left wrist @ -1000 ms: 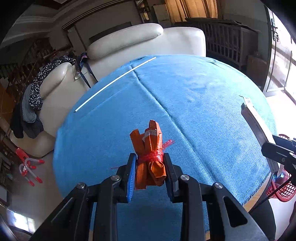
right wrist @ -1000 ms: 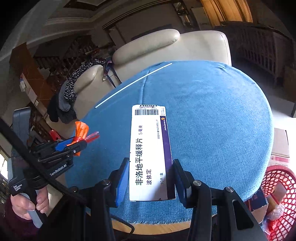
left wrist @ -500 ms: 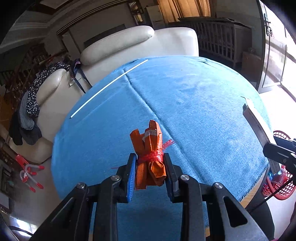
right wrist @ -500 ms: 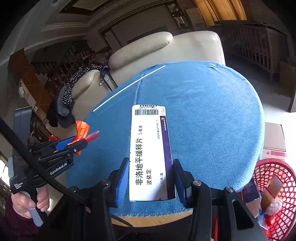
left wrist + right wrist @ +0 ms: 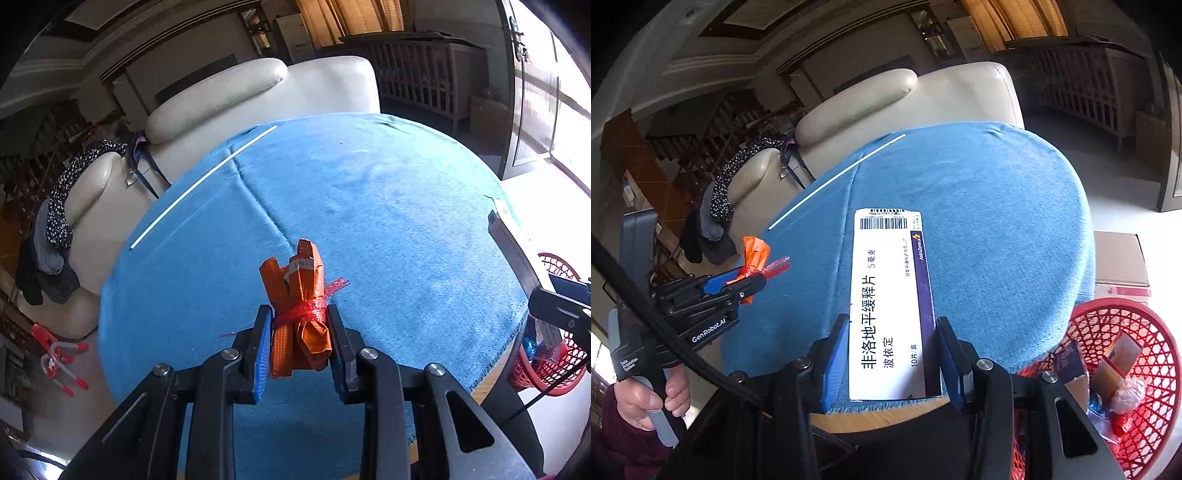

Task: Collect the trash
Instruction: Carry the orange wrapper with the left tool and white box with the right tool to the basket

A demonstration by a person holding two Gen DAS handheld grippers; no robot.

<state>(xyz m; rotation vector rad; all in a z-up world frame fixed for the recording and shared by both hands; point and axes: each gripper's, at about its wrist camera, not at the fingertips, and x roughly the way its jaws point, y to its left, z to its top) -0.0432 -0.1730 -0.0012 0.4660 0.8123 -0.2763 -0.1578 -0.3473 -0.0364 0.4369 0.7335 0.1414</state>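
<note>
1. Blue cloth (image 5: 388, 229) covers the round table and fills the middle of both views; a crease runs down it from the upper centre, and its frayed hem shows at the lower edge of the right wrist view, with bare wood just below.
2. A thin white rod (image 5: 203, 186) lies on the cloth near its far left edge, slanting from upper right to lower left.
3. A cream leather sofa (image 5: 258, 96) stands just behind the table in the upper centre, with dark spotted clothing (image 5: 59, 206) draped over its left arm.
4. The left gripper (image 5: 298, 334) is clamped on a crumpled orange wrapper (image 5: 299, 295) tied with red mesh, low in the centre of its frame and above the cloth.
5. The right gripper (image 5: 892, 354) grips a white and purple medicine box (image 5: 892, 302) by its near end, low in the centre, over the table's near edge.
6. A red mesh basket (image 5: 1152, 373) sits at the lower right, off the table, already holding small boxes and wrappers.
7. A cardboard box (image 5: 1119, 262) rests on the pale floor just beyond the basket.
</note>
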